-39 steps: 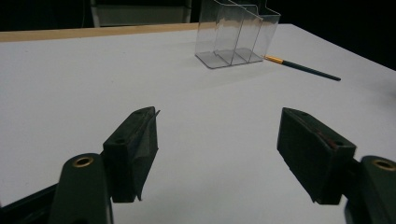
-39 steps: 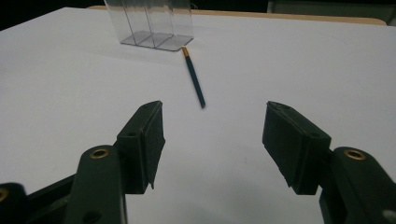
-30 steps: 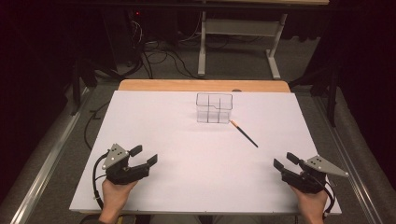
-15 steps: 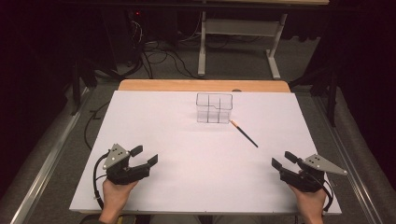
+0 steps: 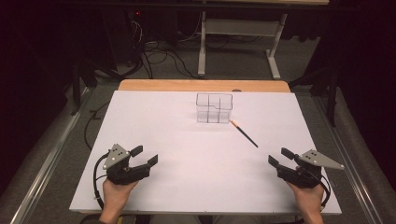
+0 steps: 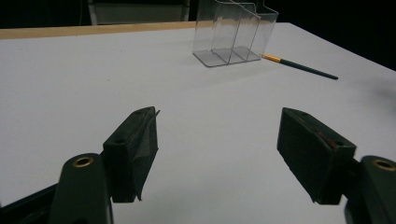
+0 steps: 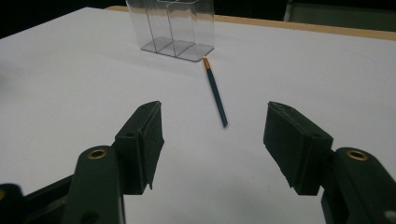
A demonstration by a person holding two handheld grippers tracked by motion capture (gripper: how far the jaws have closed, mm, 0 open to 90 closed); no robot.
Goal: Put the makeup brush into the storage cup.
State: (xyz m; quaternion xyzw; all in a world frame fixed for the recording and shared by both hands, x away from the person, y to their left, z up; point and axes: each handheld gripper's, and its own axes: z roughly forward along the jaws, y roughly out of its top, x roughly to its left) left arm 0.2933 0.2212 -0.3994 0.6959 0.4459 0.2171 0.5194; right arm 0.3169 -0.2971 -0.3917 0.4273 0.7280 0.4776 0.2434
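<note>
left claw (image 5: 145, 156), right claw (image 5: 280, 156) low, agape, angled toward pencil (image 5: 243, 133).

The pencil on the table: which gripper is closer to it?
The right gripper is closer, just below and right of the pencil. The left gripper sits far off near the table's left front, fingers open.

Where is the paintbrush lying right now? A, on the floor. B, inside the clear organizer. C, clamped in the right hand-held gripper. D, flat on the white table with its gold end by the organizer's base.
D: the paintbrush lies flat on the white table, its gold end beside the base of the clear organizer, and both hand-held grippers are open and empty.
</note>
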